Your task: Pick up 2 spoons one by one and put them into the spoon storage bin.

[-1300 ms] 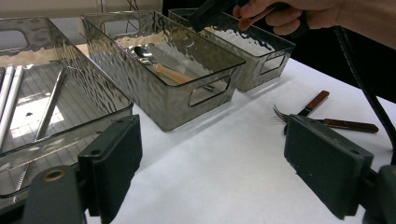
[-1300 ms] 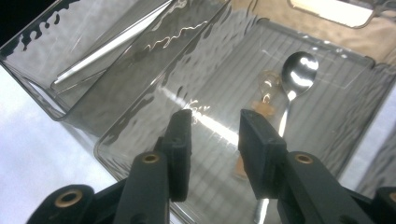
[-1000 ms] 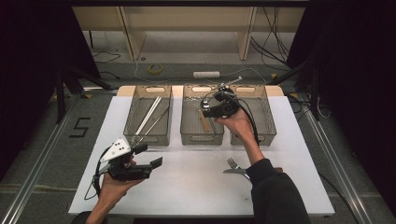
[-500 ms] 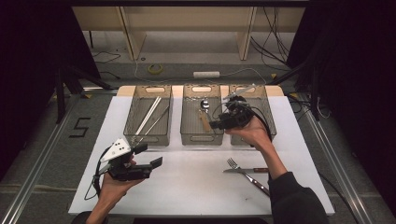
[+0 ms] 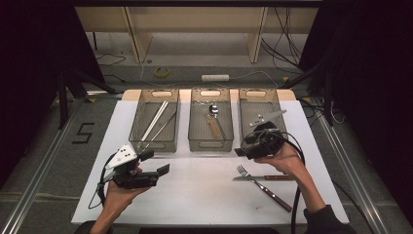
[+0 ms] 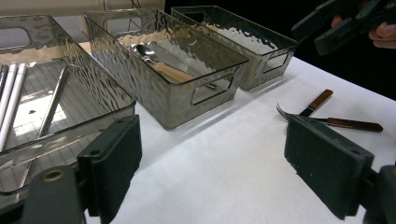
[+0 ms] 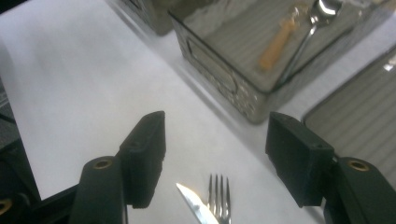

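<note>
White board (image 5: 204, 190) covers my table, and on it the fork (image 5: 263, 185) and knife (image 5: 265, 178) lie crossed at the near right, just below my right gripper (image 5: 242, 152). Its jaws have just been opening and stand wide, nothing between them (fork tines and knife tip show under them in the right gripper view). Behind sit three mesh bins; the middle bin (image 5: 210, 144) holds a spoon (image 5: 213, 109). My left gripper (image 5: 157, 163) hovers near left, jaws wide, empty.
</note>
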Available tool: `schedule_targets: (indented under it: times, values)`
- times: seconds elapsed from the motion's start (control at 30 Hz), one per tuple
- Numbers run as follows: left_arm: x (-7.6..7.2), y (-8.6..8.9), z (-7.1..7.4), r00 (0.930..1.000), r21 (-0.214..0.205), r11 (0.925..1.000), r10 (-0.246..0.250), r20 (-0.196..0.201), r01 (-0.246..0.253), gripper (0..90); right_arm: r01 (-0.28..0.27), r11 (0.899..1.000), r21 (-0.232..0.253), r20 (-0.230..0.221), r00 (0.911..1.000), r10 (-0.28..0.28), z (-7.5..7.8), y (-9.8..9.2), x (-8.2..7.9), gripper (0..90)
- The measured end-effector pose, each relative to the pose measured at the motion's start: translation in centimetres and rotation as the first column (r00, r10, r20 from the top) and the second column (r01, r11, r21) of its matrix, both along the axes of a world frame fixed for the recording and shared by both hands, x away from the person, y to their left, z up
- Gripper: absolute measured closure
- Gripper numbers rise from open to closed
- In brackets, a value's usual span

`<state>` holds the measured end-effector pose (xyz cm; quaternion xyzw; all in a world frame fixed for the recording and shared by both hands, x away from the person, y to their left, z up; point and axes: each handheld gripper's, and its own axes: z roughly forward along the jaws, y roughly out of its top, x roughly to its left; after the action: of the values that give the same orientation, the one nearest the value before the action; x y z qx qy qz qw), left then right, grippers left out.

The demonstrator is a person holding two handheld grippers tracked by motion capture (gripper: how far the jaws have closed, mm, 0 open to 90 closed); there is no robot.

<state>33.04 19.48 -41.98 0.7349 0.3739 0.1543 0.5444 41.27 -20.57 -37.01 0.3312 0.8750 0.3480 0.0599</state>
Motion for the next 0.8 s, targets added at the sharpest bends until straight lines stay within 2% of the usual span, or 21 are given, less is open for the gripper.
schedule_targets:
  times: [0.27, 0.4, 0.67, 0.8]
  values:
    - [0.0, 0.0, 0.0, 1.0000, -0.006, 1.0000, 0.004, -0.001, -0.004, 18.5, 0.037, 0.999, 0.014, -0.001, 0.9993, -0.037, -1.7, -2.2, -0.6, 38.1]
    - [0.0, 0.0, 0.0, 1.0000, -0.005, 1.0000, 0.003, 0.002, -0.003, 18.5, 0.072, 0.997, -0.013, 0.004, 0.9974, -0.071, -2.6, -3.3, -0.9, 40.8]
    - [-0.1, 0.0, 0.1, 1.0000, -0.006, 1.0000, 0.002, 0.004, -0.002, 18.5, 0.178, 0.984, -0.015, 0.002, 0.9840, -0.178, -4.2, -6.3, -1.3, 44.8]
    - [0.0, 0.0, 0.1, 1.0000, -0.005, 1.0000, 0.000, 0.003, 0.000, 18.5, 0.204, 0.979, -0.009, 0.012, 0.9790, -0.204, -4.8, -7.4, -1.4, 52.1]
